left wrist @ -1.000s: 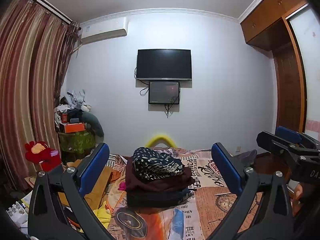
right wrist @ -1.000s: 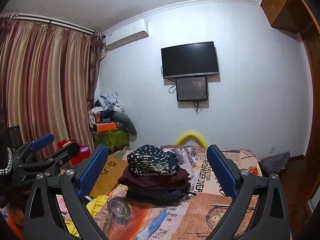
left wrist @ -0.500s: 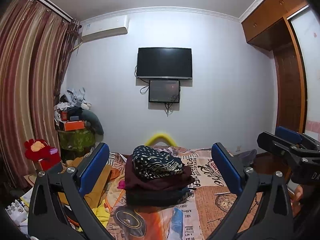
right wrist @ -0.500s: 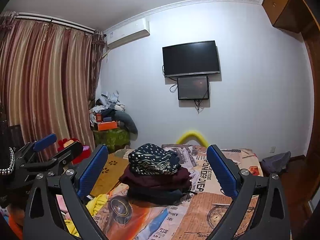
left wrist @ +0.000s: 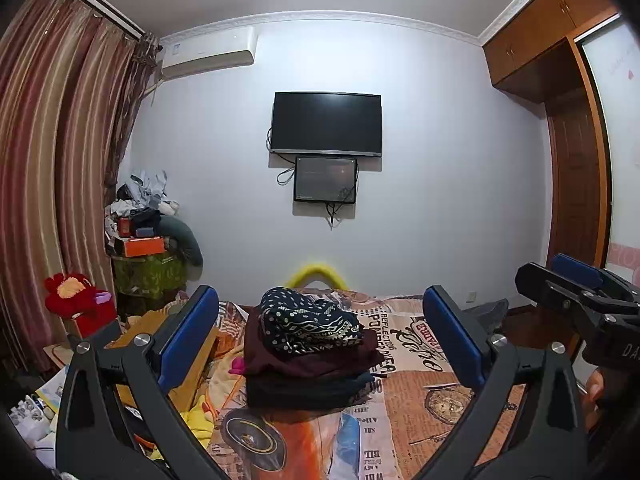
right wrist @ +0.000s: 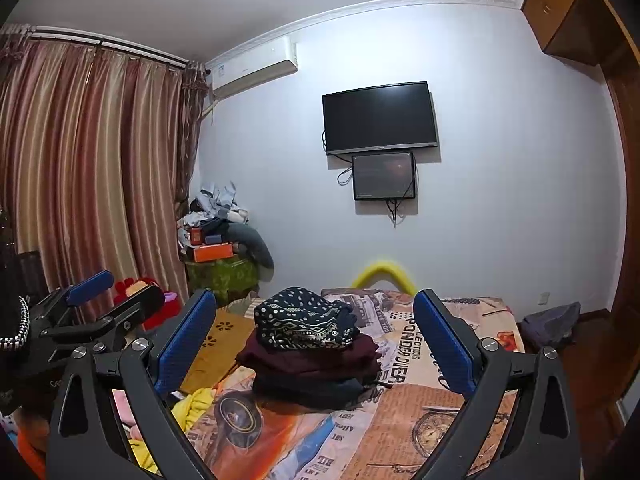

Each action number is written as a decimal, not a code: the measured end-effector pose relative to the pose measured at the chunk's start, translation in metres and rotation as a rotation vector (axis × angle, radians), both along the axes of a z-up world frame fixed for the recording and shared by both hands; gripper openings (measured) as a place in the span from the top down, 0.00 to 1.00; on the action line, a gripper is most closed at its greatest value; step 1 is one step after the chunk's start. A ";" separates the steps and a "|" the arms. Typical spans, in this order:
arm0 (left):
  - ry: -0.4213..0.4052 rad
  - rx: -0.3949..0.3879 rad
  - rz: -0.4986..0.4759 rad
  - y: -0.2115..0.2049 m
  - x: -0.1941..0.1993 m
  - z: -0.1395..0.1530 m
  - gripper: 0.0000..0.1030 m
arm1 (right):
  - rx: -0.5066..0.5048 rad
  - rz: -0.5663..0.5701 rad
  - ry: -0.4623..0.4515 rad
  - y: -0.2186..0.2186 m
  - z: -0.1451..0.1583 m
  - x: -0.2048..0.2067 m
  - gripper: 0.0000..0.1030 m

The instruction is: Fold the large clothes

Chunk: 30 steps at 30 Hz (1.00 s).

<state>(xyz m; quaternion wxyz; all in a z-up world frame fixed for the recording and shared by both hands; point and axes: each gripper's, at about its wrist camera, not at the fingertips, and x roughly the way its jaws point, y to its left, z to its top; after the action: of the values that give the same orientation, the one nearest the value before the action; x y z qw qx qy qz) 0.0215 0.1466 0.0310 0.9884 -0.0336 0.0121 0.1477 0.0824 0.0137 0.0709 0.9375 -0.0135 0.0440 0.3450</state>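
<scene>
Little has shifted: both claws, left gripper (left wrist: 320, 334) and right gripper (right wrist: 314, 336), hang wide and empty before the folded stack (left wrist: 310, 354) (right view alone shows the curtains (right wrist: 80, 168) broadly).

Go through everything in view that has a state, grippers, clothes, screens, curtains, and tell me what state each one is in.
left gripper: open, holding nothing.
right gripper: open, holding nothing.
patterned garment: folded, on top of the stack.
maroon garment: folded, in the middle of the stack.
dark garment: folded, at the bottom, on the bedspread.
television: dark.
small screen: faint picture or reflection; cannot tell which.
curtains: drawn shut.
</scene>
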 end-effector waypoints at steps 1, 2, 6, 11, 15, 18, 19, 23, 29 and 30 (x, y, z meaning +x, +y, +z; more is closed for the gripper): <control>0.000 -0.002 -0.005 0.000 0.001 0.000 0.00 | 0.000 0.000 0.001 0.000 0.000 0.000 0.04; -0.001 -0.004 -0.009 0.000 0.000 0.000 0.00 | 0.001 -0.001 0.001 0.000 0.000 0.000 0.04; 0.001 -0.012 -0.020 0.001 0.000 -0.001 0.00 | 0.001 0.001 0.004 0.000 0.000 0.001 0.04; 0.007 -0.009 -0.031 0.001 0.002 -0.002 0.00 | 0.005 0.000 0.003 -0.001 -0.001 0.001 0.04; 0.009 -0.014 -0.039 0.001 0.003 -0.002 0.00 | 0.009 -0.004 0.003 -0.001 -0.001 0.000 0.04; 0.011 -0.018 -0.039 0.002 0.003 -0.002 0.00 | 0.011 -0.008 0.006 -0.001 -0.002 0.000 0.04; 0.012 -0.019 -0.040 0.003 0.003 -0.001 0.00 | 0.012 -0.010 0.006 -0.002 -0.002 0.000 0.04; 0.019 -0.018 -0.048 0.003 0.003 -0.002 0.00 | 0.019 -0.012 0.007 -0.002 -0.003 -0.001 0.04; 0.020 -0.006 -0.053 0.000 0.003 -0.003 0.00 | 0.020 -0.018 0.005 0.000 -0.002 -0.001 0.04; 0.018 -0.005 -0.054 0.000 0.003 -0.003 0.00 | 0.020 -0.018 0.005 0.000 -0.002 -0.002 0.04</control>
<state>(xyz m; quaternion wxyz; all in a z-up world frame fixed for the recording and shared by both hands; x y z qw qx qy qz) 0.0244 0.1466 0.0285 0.9918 -0.0344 0.0224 0.1211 0.0808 0.0137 0.0692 0.9406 -0.0030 0.0431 0.3368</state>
